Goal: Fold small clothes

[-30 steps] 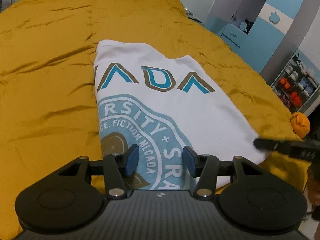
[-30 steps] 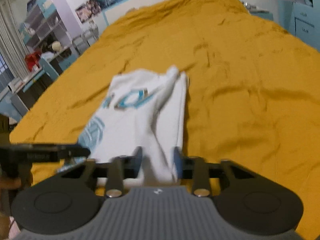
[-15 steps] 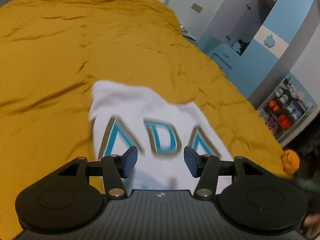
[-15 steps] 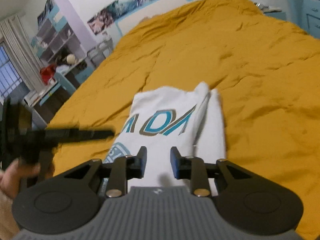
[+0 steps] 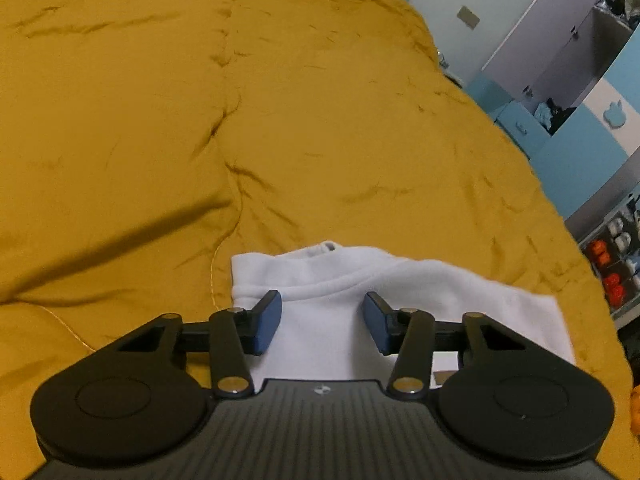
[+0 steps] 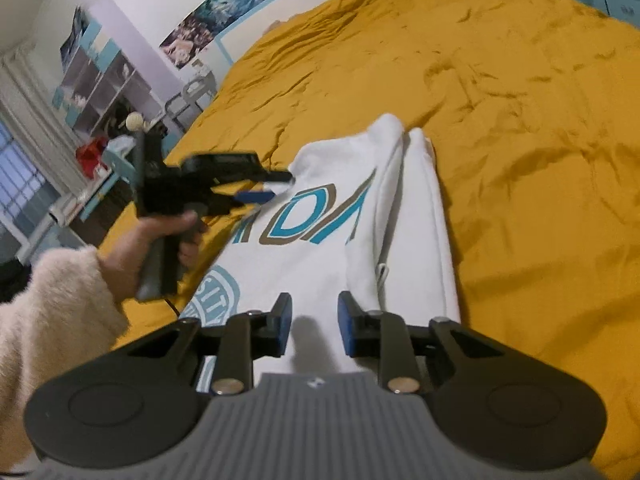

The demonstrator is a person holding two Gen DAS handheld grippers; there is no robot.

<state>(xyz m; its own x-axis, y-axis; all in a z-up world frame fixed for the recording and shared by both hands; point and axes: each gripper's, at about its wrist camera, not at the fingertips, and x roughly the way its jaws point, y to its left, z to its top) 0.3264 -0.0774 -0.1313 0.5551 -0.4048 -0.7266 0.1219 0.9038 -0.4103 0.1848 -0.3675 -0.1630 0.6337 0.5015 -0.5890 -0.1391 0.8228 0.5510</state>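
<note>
White printed T-shirt (image 6: pixel 332 240) lies flat on the mustard-yellow duvet (image 6: pixel 520 120), partly folded: one side already turned in as a long doubled band along the shirt's right edge in the right wrist view, blue/brown lettering and a round blue seal facing up. Long axis runs from the near hem, under the right gripper (image 6: pixel 314 326), away toward the collar end (image 5: pixel 324 246) further up the bed.

Relative to the shirt:
- Left gripper (image 5: pixel 323 322) sits over the collar end, at the shirt's far-left corner as the right wrist view has it. Its jaws stand apart w/ white cloth showing between them, and have just closed a little; pads don't look pressed on anything, so not gripping yet.
- Right gripper sits at the near hem, pointing up the shirt's length. Its jaws have let go and lately narrowed slightly; a small gap remains w/ cloth lying flat beneath, nothing pinched.
- Person's left hand (image 6: pixel 160 240) in a fuzzy cream sleeve (image 6: pixel 52 320) holds the left tool off the shirt's left side.

Judgement: next fold likely goes across the long axis, collar end to hem end or the reverse. Left gripper is nearer the collar corner, right nearer the hem. Whether the left tips touch the fabric can't be told.

Beyond the duvet: shelving and posters along the wall, blue cabinets on the other side.
</note>
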